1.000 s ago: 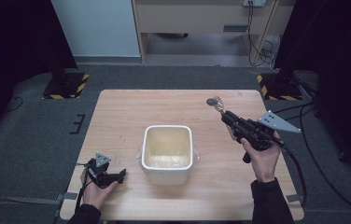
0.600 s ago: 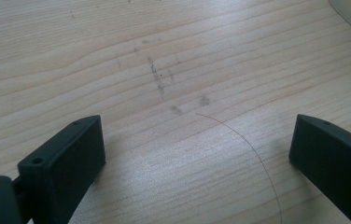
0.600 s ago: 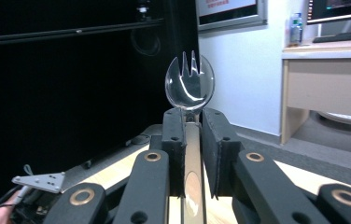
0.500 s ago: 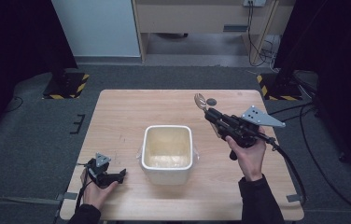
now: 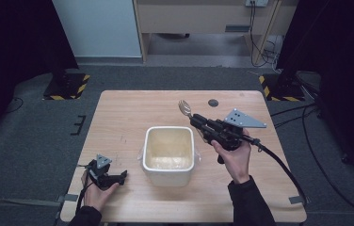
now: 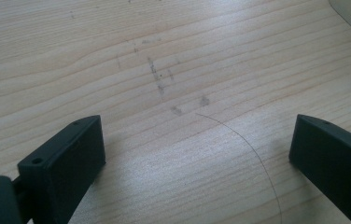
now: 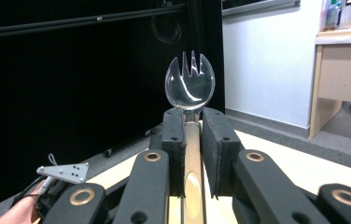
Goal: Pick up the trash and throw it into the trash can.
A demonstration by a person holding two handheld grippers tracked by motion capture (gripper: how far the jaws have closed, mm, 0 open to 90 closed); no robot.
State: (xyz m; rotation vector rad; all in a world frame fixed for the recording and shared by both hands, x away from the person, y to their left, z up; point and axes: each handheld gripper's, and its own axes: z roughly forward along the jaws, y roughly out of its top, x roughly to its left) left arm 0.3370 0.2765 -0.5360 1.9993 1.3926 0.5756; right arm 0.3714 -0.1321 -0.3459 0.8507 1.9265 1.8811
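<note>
the right gripper is clenched on a clear plastic spork, held aloft just past the far right corner of the white tub — a carry toward it, i judge. next: tip the spork head over the rim. the left gripper rests released on the table. no readable writing anywhere.

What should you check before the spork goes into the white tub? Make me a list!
1. Spork held between the right tool's jaws: ok.
2. Spork straight in line with the jaws: ok.
3. White tub upright, mouth open: ok.
4. Tub holding no other items: cannot tell.
5. Left tool away from the tub, resting on the table: ok.
6. Spork above the tub: not ok, it is beyond the far rim.
</note>
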